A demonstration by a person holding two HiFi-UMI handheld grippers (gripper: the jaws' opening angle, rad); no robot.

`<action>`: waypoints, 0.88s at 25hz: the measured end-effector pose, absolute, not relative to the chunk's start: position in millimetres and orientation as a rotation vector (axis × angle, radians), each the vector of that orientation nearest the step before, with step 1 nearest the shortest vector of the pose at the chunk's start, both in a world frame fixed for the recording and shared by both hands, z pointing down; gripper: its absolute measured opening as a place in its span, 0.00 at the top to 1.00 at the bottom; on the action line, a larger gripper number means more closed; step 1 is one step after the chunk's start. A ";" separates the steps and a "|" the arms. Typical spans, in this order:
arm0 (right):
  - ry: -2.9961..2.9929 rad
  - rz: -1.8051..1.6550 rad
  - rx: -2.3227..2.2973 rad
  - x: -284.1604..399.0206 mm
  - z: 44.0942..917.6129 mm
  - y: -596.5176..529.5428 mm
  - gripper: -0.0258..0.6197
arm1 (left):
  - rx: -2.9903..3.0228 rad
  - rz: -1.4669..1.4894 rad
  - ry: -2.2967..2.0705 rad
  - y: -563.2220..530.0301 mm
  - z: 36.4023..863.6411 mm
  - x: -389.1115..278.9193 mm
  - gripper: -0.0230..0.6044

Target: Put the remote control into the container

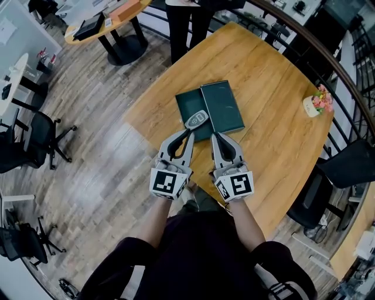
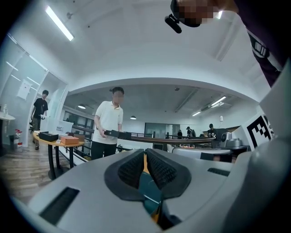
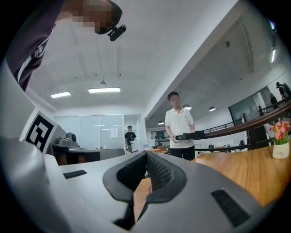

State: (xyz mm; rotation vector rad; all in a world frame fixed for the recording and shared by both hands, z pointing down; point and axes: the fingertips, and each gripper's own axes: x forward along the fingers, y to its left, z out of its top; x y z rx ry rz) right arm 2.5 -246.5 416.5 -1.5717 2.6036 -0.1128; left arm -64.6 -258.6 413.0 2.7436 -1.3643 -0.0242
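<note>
A dark green container lies in two flat halves side by side on the wooden table [image 1: 275, 135]: a left half [image 1: 186, 105] and a right half [image 1: 222, 105]. The grey remote control [image 1: 197, 119] rests at an angle on the left half's near corner. My left gripper [image 1: 190, 133] points at the remote's near end, its tip just short of it. In the left gripper view the left gripper [image 2: 144, 154] has its pads drawn together with only table and green showing through the slit. My right gripper [image 1: 213, 136] sits beside it, shut and empty, as the right gripper view [image 3: 146, 154] also shows.
A small white pot of flowers [image 1: 317, 102] stands near the table's right edge. A person [image 3: 181, 129] in a white shirt stands at the far side holding a dark flat thing. Black chairs [image 1: 345, 167] and a railing lie to the right, and a round table [image 1: 108, 17] is at the upper left.
</note>
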 end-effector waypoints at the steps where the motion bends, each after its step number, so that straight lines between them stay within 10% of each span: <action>1: 2.600 -0.112 -1.574 1.7 415.2 -243.3 0.93 | 2.746 -0.033 -1.370 -255.4 410.4 -66.5 0.92; 22: 2.599 -0.060 -1.594 -6.8 398.9 -225.9 0.93 | 2.764 -0.082 -1.406 -237.9 390.4 -85.4 0.94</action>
